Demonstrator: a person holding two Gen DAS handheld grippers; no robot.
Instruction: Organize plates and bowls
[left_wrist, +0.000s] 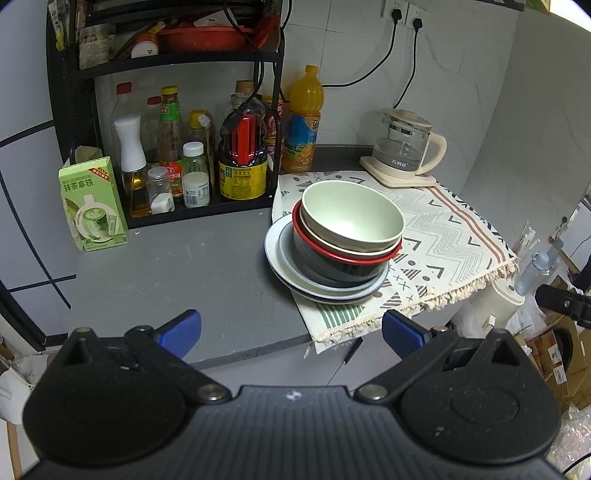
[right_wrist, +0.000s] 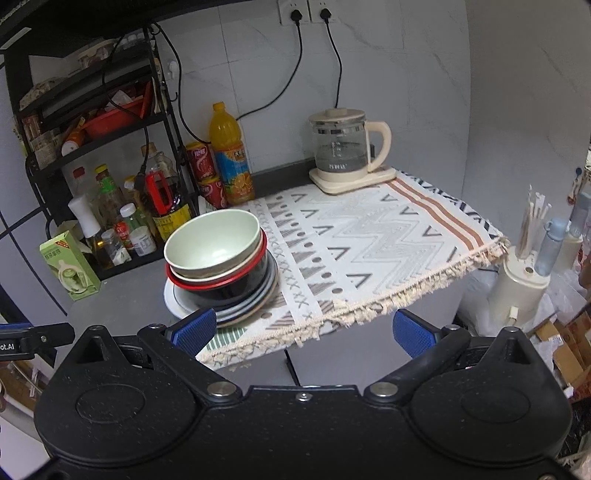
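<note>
Both tools are held back off the front edge of the bench (left_wrist: 177, 258), jaws spread wide and grasping nothing. The left gripper (left_wrist: 291, 330) and the right gripper (right_wrist: 303, 330) each point forward over the bench. The crockery stands as one pile: a green bowl (left_wrist: 351, 218) nested in a cream bowl (left_wrist: 332, 242), that in a red-rimmed dark bowl (left_wrist: 343, 264), all seated on stacked plates (left_wrist: 295, 273). The pile straddles the left edge of the patterned cloth (left_wrist: 443, 229), partly on bare bench. From the left tool the pile lies ahead and slightly right of centre; from the right tool it lies ahead and well to the left, in line with its left finger. Judgement: the left tool has the straighter line in. The round bowls offer no long axis; a rim pinch seems the likely hold.
</note>
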